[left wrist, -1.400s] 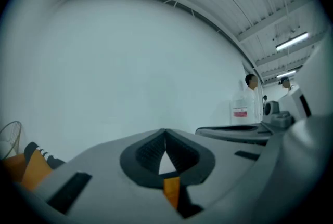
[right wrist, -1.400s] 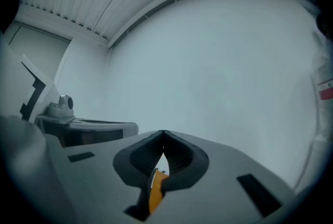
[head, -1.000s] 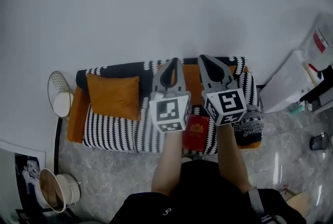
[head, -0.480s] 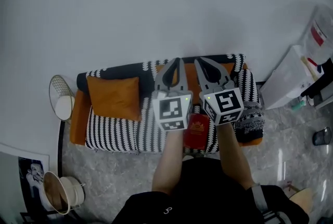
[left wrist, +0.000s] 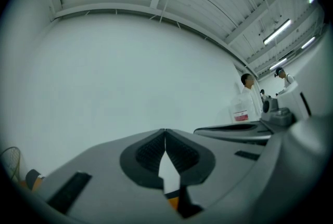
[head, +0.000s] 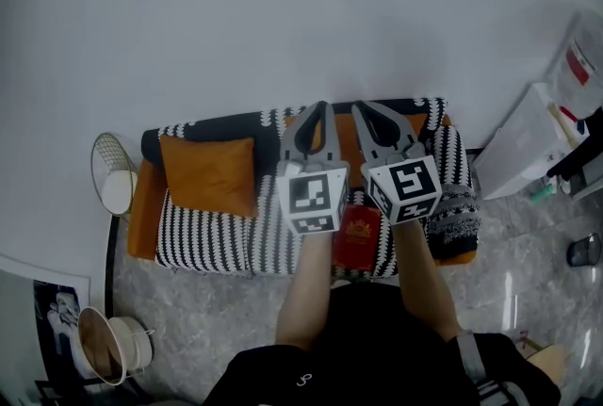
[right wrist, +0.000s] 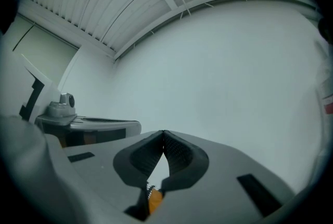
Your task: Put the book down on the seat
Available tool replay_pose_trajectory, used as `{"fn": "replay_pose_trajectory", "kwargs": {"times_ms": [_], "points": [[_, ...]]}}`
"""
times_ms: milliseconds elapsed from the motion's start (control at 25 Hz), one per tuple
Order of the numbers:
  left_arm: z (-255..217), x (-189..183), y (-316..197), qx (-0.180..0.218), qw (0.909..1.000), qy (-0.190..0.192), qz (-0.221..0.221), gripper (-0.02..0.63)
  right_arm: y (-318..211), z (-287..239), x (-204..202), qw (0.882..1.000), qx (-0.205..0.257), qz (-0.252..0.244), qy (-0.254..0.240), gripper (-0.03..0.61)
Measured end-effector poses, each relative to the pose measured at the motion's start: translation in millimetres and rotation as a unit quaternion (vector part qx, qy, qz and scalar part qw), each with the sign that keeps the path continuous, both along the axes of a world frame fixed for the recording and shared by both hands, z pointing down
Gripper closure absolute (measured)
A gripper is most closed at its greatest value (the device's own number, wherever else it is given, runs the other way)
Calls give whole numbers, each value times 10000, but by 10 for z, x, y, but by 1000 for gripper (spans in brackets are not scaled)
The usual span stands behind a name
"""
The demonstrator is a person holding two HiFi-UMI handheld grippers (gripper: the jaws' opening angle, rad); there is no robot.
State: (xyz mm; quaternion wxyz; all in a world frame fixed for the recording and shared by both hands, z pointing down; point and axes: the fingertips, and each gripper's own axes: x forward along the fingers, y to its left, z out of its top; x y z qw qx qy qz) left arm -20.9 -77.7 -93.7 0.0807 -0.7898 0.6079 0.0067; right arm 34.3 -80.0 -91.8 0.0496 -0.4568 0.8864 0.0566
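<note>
**Book lies on the sofa seat, both grippers closed and empty**

The red book (head: 358, 237) lies flat on the seat of a sofa (head: 203, 239) with a black-and-white zigzag cover. It sits toward the right half of the seat, close to the front edge, cover up, with a gold emblem showing. In the head view it appears between the person's two forearms, just below the marker cubes. Neither gripper touches it.

The left gripper (head: 318, 112) and the right gripper (head: 363, 109) are held side by side above the sofa, near each other, with their tips pointing toward the backrest and the white wall (head: 283, 18). In the left gripper view, the jaws meet at the tips with nothing between them. The right gripper view shows the same: jaws together and empty, facing the bare wall.

An orange cushion (head: 209, 173) leans against the backrest on the left part of the sofa, well apart from the book. A dark knitted throw (head: 454, 218) hangs over the sofa's right end. A round wire basket (head: 113, 176) stands just beside the sofa's left arm. A pale bin (head: 108, 348) sits on the grey marbled floor (head: 207, 319) at lower left.
</note>
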Motion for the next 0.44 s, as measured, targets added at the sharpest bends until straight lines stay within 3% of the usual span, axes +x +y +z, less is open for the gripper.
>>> {"fn": "replay_pose_trajectory", "kwargs": {"times_ms": [440], "points": [[-77, -66, -5, 91, 9999, -86, -67, 601, -34, -34, -101, 9999, 76, -141, 14, 568]]}}
